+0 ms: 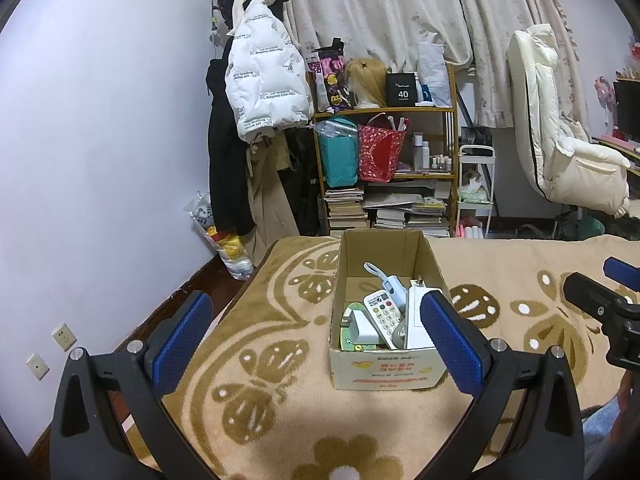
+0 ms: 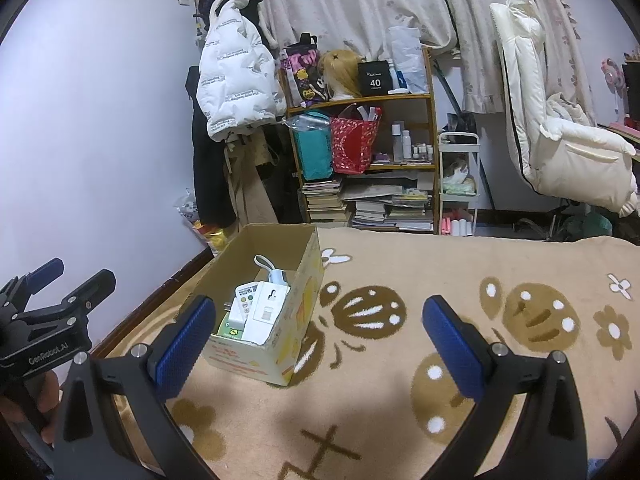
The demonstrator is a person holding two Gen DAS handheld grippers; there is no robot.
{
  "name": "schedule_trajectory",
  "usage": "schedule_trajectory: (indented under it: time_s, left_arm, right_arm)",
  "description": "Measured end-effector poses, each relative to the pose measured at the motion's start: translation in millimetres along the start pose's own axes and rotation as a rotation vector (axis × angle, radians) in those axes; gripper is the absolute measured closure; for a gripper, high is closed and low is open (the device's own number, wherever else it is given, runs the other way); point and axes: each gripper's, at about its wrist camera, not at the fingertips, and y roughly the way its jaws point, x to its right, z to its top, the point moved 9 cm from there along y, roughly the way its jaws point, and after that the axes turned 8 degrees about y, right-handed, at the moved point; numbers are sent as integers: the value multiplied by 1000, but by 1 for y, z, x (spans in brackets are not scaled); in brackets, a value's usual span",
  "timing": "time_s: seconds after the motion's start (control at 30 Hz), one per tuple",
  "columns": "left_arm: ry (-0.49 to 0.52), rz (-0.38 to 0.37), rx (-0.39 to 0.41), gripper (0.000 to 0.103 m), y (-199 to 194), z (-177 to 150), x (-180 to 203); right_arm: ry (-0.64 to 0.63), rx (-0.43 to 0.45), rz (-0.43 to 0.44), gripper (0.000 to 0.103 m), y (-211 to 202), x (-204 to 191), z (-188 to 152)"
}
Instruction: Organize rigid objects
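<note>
- The open brown cardboard box [image 1: 386, 368] sits on the beige patterned blanket [image 2: 400, 420], holding a white keypad remote [image 1: 382, 318], white chargers and a white adapter.
- Nothing loose shows on the blanket; sorting looks nearly finished.
- The left gripper [image 1: 320, 336] and right gripper [image 2: 320, 340] both gape, empty.

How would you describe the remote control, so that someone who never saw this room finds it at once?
Find the open cardboard box standing on the beige blanket with brown butterfly patterns. Inside it, among white chargers, lies the remote control. It alone has a keypad of small coloured round buttons; its neighbours are plain white blocks.
</note>
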Motion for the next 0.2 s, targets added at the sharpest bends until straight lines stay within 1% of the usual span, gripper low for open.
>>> schedule_trajectory:
  time_s: [0.2]
  left_arm:
    - [2,4,2,0,-1,0,0]
  right_arm:
    - [-3,-1,3,0,-1,3,1]
